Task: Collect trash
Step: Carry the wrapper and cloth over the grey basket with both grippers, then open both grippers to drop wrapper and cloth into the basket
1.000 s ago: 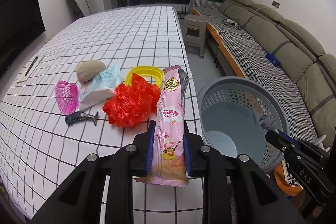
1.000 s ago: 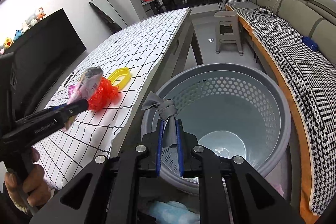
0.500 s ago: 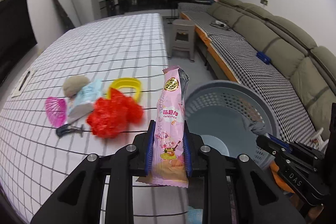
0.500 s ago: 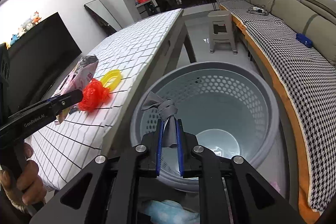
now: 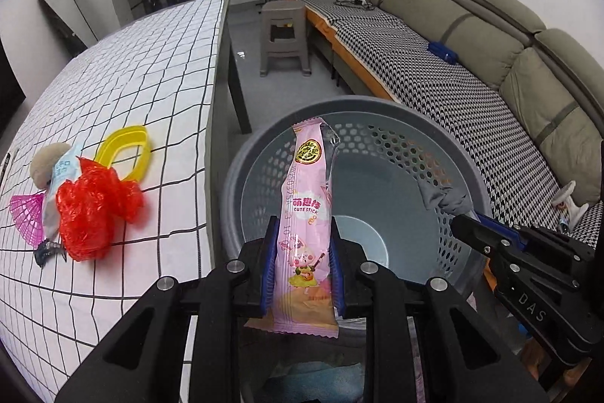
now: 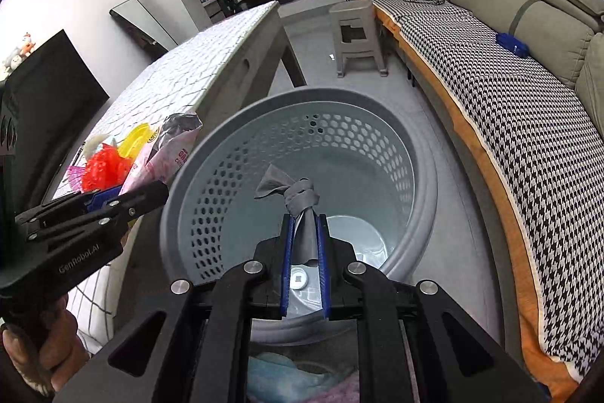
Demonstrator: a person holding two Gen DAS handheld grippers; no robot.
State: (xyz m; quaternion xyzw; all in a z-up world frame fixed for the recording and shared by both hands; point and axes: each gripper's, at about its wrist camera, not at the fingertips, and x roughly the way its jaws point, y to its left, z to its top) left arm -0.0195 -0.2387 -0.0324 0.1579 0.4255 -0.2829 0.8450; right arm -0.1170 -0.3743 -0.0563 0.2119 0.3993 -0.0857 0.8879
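- The left gripper [image 5: 304, 267] is clamped tight on a pink wrapper [image 5: 307, 229], which stands upright between its pads, its top end reaching over the basket [image 5: 468, 153].
- The right gripper [image 6: 305, 263] is closed on a knotted grey scrap [image 6: 300, 203], the knot poking out past its fingertips and hanging above the inside of the basket.
- The basket is a grey perforated tub on the floor, just beside the edge of the table [image 5: 113, 89]. Its floor looks bare in both views, so as far as can be seen nothing has been dropped in yet.
- Both held pieces are over the basket's mouth or at its near rim; the wrapper sits nearer the table side, the scrap nearer the sofa [image 5: 472, 25] side.
- Judged from this, the current step is the drop: both pieces are picked up and carried, and only the release is left for them.
- Still on the table, near the edge that faces the basket: a crumpled red bag [image 5: 92, 210], a yellow ring [image 5: 124, 153] just beyond it, a pale blue packet [image 5: 60, 187], a beige lump [image 5: 45, 161], a pink mesh piece [image 5: 26, 218] and a small dark clip [image 5: 47, 250] farther from the basket.
- So the task looks early on: two items about to go in, roughly six left on the table, though whether the ring counts as trash cannot be told.
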